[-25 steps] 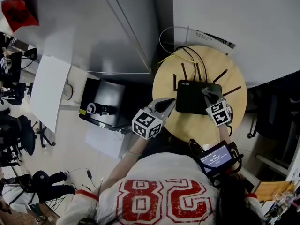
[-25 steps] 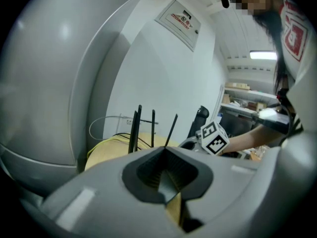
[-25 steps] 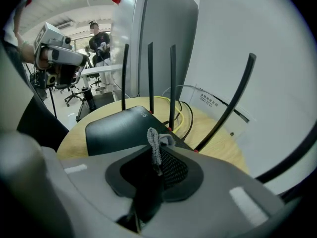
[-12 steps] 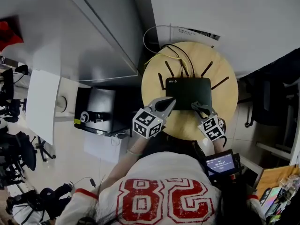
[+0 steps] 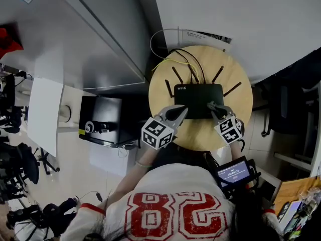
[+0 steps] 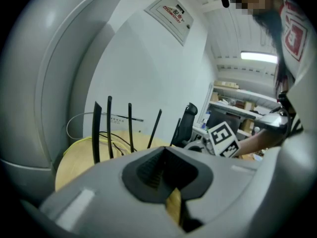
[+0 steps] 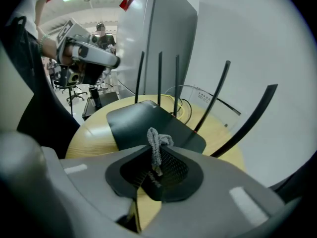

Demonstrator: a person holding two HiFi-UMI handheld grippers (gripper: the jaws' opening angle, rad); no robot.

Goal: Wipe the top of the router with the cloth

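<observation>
**Right gripper (image 7: pixel 156 171) grips the cloth (image 7: pixel 155 142) at the router (image 7: pixel 148 123)**

The right gripper points forward and tilts down. Its jaws are closed on a twisted grey cloth, whose knotted end pokes up from between the ribbed dark pads. The router, a flat matte-black slab, lies just ahead of and below these jaws. The left gripper (image 5: pixel 175 113) slants in from the left with its jaws pressed together and nothing between them, its tip just beside the router's near left corner. Thin black antennas (image 7: pixel 220 100) fan up along the router's far edge, beyond both pairs of jaws, with looped cables (image 5: pixel 188 59) behind them. The round pale-wood table (image 5: pixel 165 92) shows bare wood beneath the jaws and on either side of the router. A smooth grey wall (image 7: pixel 257 43) rises past the antennas.
</observation>
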